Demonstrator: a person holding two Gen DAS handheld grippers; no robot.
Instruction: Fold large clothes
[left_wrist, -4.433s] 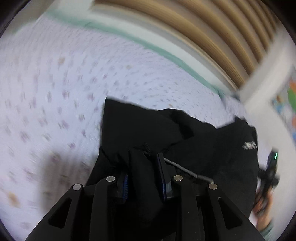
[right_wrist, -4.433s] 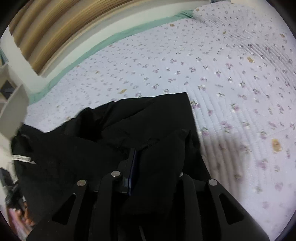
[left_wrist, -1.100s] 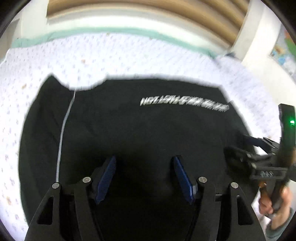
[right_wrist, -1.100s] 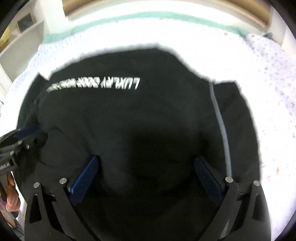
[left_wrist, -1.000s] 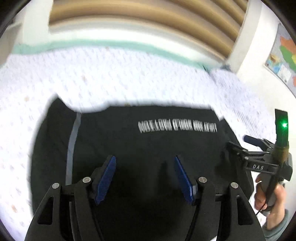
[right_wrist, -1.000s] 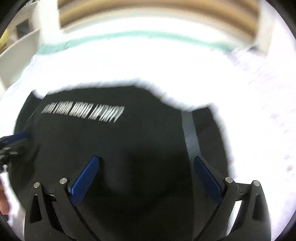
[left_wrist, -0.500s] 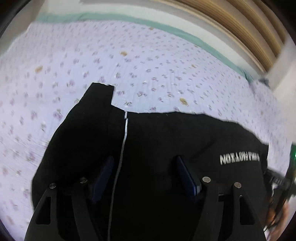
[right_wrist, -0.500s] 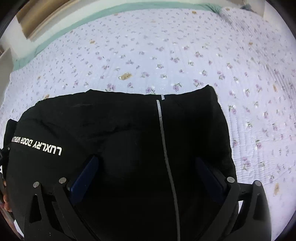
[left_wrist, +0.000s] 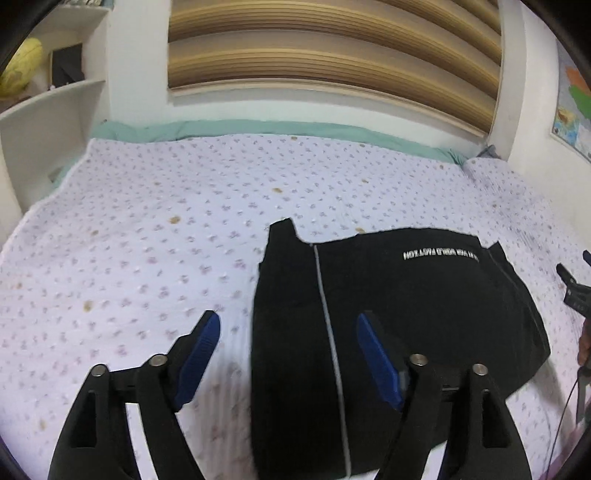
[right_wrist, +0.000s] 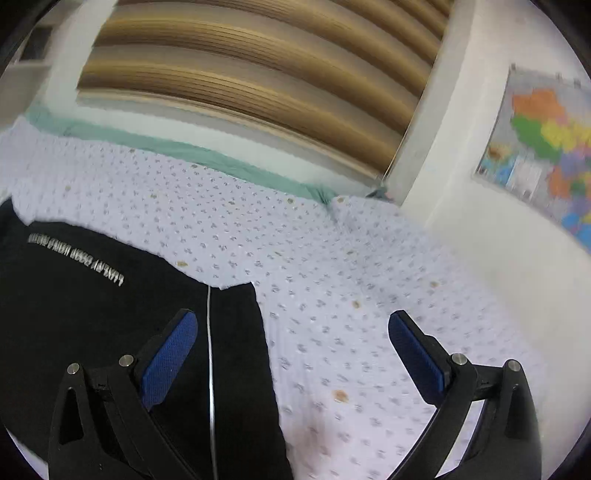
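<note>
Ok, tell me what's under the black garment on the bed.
The black garment lies flat on the floral bedspread, which shows all around it. Whatever is beneath the cloth, including any folded-under layers, is covered and cannot be seen.

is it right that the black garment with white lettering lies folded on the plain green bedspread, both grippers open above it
Not quite: the black garment with white lettering lies on a lilac floral quilted bedspread, not plain green, as the left wrist view shows. Both the left gripper and right gripper are open.

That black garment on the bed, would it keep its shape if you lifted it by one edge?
Probably not. The black garment lies flat and moulded to the floral bedspread, so it looks soft and would likely droop. Its folded layers might slide apart, and it seems light.
</note>
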